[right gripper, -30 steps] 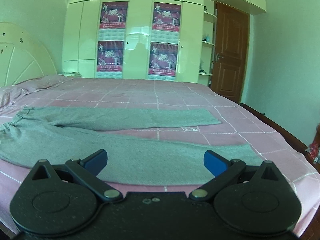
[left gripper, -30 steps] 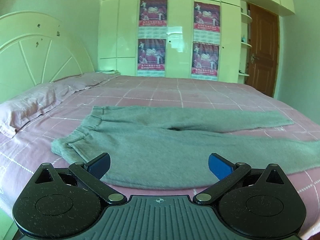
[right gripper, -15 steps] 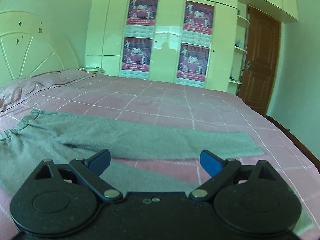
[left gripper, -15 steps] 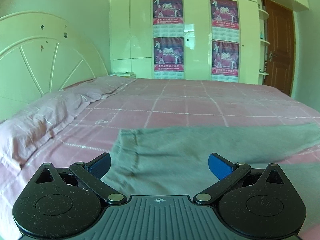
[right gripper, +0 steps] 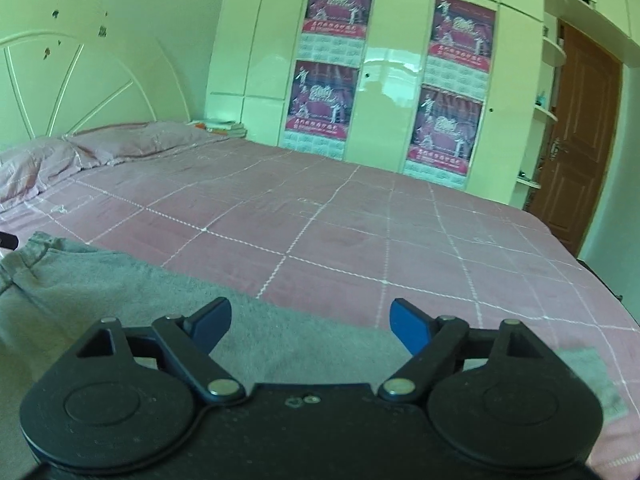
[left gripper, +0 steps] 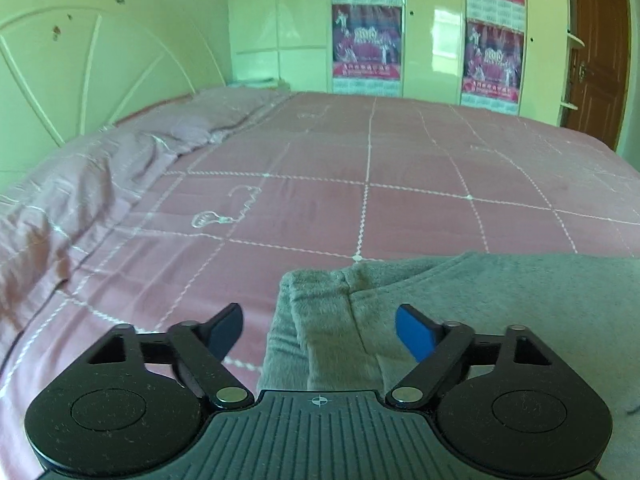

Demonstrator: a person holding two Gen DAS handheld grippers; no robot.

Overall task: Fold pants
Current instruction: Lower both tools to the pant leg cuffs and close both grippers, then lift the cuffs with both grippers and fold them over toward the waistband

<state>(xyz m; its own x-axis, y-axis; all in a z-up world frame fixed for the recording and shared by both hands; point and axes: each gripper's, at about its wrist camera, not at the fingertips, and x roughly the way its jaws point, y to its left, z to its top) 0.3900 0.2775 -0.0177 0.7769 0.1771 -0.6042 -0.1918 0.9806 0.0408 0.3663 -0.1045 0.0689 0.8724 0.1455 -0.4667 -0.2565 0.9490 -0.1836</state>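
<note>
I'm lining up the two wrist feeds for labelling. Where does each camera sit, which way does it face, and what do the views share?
Left wrist: on the left gripper, low over the bed, facing the headboard corner and wardrobe; its open fingers flank the waistband end of the grey pants.
Right wrist: on the right gripper, facing across the bed towards the wardrobe and door; its open fingers sit over a pant leg.
Shared: pants, bed, pillow, headboard, postered wardrobe, door.
</note>
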